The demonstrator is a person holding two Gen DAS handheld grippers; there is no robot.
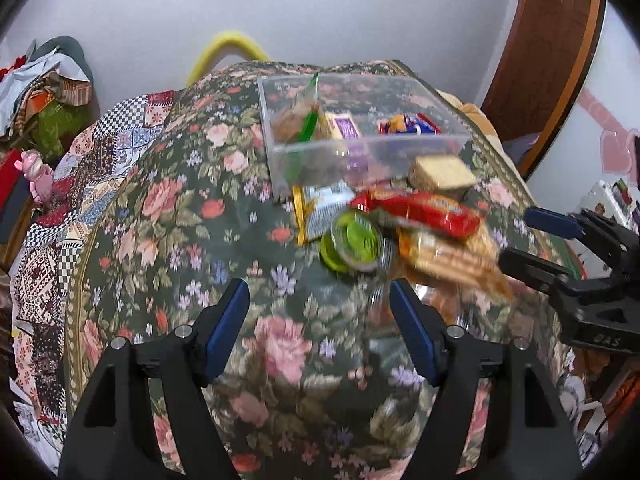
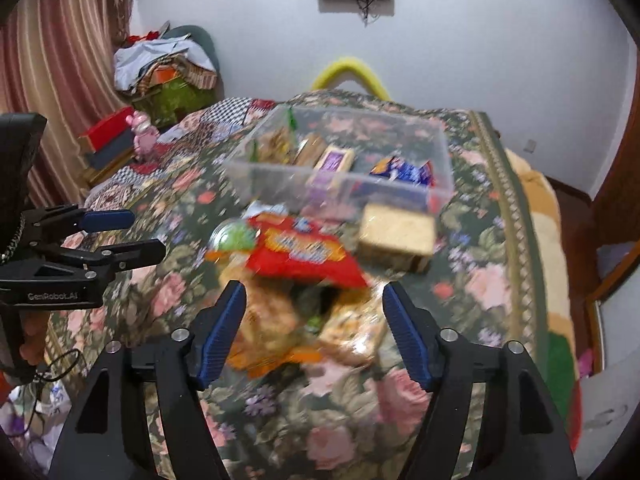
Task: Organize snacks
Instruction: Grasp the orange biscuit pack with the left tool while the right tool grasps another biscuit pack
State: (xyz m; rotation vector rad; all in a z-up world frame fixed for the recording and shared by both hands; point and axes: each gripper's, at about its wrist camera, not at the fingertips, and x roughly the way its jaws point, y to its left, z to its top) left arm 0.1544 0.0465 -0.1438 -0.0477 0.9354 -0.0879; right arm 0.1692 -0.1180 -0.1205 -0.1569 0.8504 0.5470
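Left gripper: our jaws stand apart with nothing between them, only floral cloth below; the snacks lie ahead and to the right of the tips.
Floral cover: a soft, woven cloth with roses, draped over what looks like a bed; we judge it gives under pressure, so a pad pushed down could snag the cloth and drag the whole pile.
Silver packet: flat crinkled foil with a gold edge, tucked under the box's near wall; thin and slippery, likely to slide away from a pinch.
Green cup: a small round tub with a shiny foil lid, tipped on its side; it could roll off if nudged.
Clear box: rigid see-through plastic, rectangular and open-topped, already holding several packs; light enough that a bump at its wall may shove it.
Red wrapper: glossy and long, lying across the heap; lifting it may spill the biscuit packs beneath.
Wafer block: tan and square, touching the box's near corner.
Right gripper: jaws apart and empty, straddling the crinkly biscuit packs; both grippers are near one heap and could collide.
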